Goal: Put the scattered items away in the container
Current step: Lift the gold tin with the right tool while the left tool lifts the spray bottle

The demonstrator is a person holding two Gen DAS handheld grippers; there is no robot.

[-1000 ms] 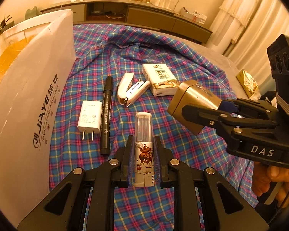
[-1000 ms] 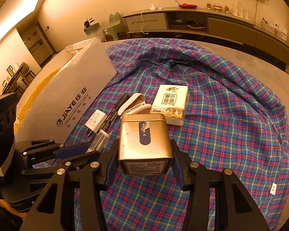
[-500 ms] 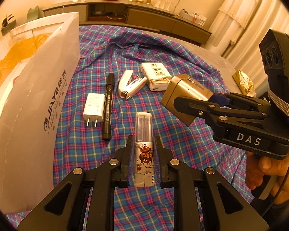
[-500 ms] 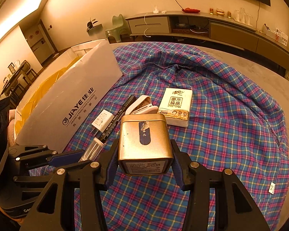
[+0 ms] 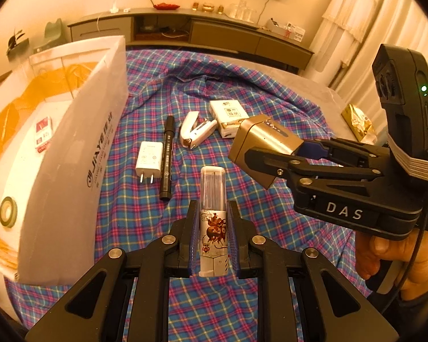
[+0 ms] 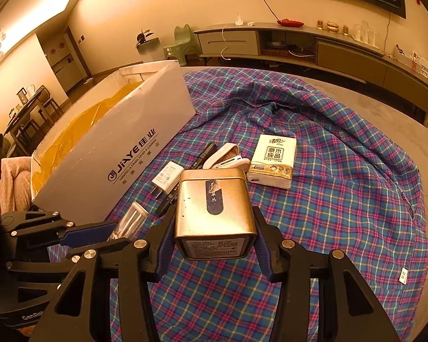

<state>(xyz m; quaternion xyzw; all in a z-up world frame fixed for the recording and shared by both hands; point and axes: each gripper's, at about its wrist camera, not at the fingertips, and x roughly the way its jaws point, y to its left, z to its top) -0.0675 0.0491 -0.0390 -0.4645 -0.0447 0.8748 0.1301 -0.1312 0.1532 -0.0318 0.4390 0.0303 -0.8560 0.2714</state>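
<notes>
charger (image 5: 149,156), marker (image 5: 166,158), stapler (image 5: 195,131) and tissue pack (image 5: 228,114) are lying ahead on plaid cloth (image 5: 134,208). left gripper (image 5: 213,238) is clamping toothpick tube (image 5: 213,205), long axis pointing forward; box (image 5: 71,154) sitting to its left. right gripper (image 6: 214,236) is gripping gold tin (image 6: 214,208).

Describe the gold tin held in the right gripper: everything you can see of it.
The gold tin is a squarish metal box with rounded corners and a brushed, shiny finish. A dark blue label strip with a torn paper seal runs down its upper face; a printed sticker covers the end facing the camera. The right gripper clamps it between blue pads on two opposite sides, lifted clear of the plaid cloth. In the left wrist view it tilts, one corner down. Nothing else touches it.
</notes>
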